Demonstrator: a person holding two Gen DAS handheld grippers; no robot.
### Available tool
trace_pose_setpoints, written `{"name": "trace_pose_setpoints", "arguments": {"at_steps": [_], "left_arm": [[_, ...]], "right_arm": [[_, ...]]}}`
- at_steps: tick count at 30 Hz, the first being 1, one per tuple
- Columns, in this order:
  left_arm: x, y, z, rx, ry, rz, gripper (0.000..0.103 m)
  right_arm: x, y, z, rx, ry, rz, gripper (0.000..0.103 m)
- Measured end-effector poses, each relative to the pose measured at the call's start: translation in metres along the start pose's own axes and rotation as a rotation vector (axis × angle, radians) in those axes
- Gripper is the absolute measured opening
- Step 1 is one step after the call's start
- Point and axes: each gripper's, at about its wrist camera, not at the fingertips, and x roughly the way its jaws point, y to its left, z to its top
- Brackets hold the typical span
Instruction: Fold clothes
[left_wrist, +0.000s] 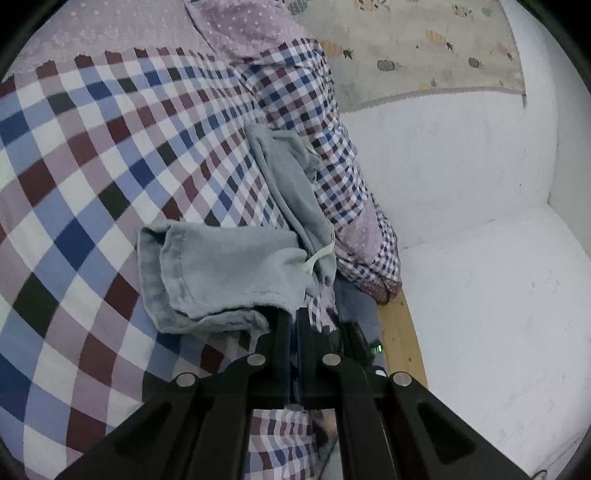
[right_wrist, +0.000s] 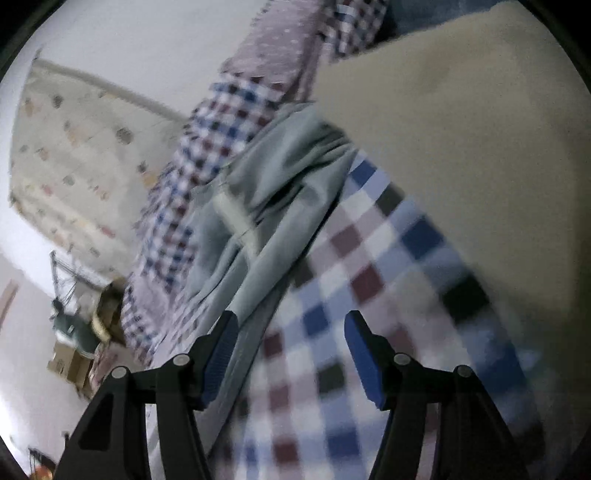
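Low in the middle of the left wrist frame, the left gripper (left_wrist: 291, 321) has its black fingers pressed narrowly together on the hem of a pale grey-blue soft cotton garment (left_wrist: 229, 273). That garment lies crumpled across a checked bedspread of blue, maroon and white squares (left_wrist: 92, 184), one part folded at the centre and a longer strip running up toward the upper middle. A white drawstring (left_wrist: 317, 258) shows at its right side. In the blurred right wrist frame, the right gripper (right_wrist: 291, 354) stands wide apart with blue pads, holding nothing; the grey-blue garment (right_wrist: 266, 206) stretches above its left finger. A cream cloth (right_wrist: 461, 147) fills the upper right.
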Motion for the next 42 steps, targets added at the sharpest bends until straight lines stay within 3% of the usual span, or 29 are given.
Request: {"name": "trace_pose_setpoints", "arguments": {"at_steps": [5,11,14,16,17,24,30,36,38,39,40,41,42], "left_arm": [[0.013,0.009,-0.003,-0.029,0.049,-0.002,0.001],[0.023,0.016,-0.005,-0.043,0.116,0.086,0.004],[0.026,0.023,-0.006,-0.069,0.140,0.102,0.023],[0.031,0.030,-0.009,-0.117,0.171,0.081,0.052],[0.032,0.032,-0.011,-0.123,0.187,0.088,0.058],[0.015,0.030,-0.020,-0.130,0.247,0.225,0.060],[0.025,0.032,-0.019,-0.162,0.234,0.131,0.065],[0.044,0.037,-0.021,-0.192,0.242,0.062,0.065],[0.047,0.034,-0.023,-0.178,0.252,0.061,0.060],[0.048,0.036,-0.024,-0.178,0.259,0.063,0.046],[0.049,0.038,-0.026,-0.182,0.265,0.065,0.022],[0.050,0.042,-0.027,-0.195,0.269,0.067,0.013],[0.050,0.045,-0.028,-0.202,0.269,0.068,0.012]], "right_arm": [[0.035,0.000,0.033,-0.024,-0.087,-0.052,0.065],[0.070,0.017,0.043,-0.123,-0.110,-0.164,0.064],[0.075,0.026,0.039,-0.152,-0.108,-0.209,0.064],[0.077,0.028,0.038,-0.159,-0.094,-0.206,0.064],[0.077,0.029,0.037,-0.163,-0.087,-0.202,0.065],[0.080,0.023,0.038,-0.159,-0.059,-0.195,0.064],[0.082,0.021,0.037,-0.150,-0.075,-0.168,0.064],[0.087,0.023,0.043,-0.158,-0.079,-0.162,0.065],[0.089,0.023,0.046,-0.158,-0.077,-0.159,0.065],[0.092,0.023,0.048,-0.160,-0.069,-0.159,0.065],[0.096,0.023,0.050,-0.163,-0.060,-0.159,0.065],[0.099,0.023,0.053,-0.167,-0.052,-0.159,0.065],[0.102,0.023,0.056,-0.169,-0.046,-0.158,0.064]]}}
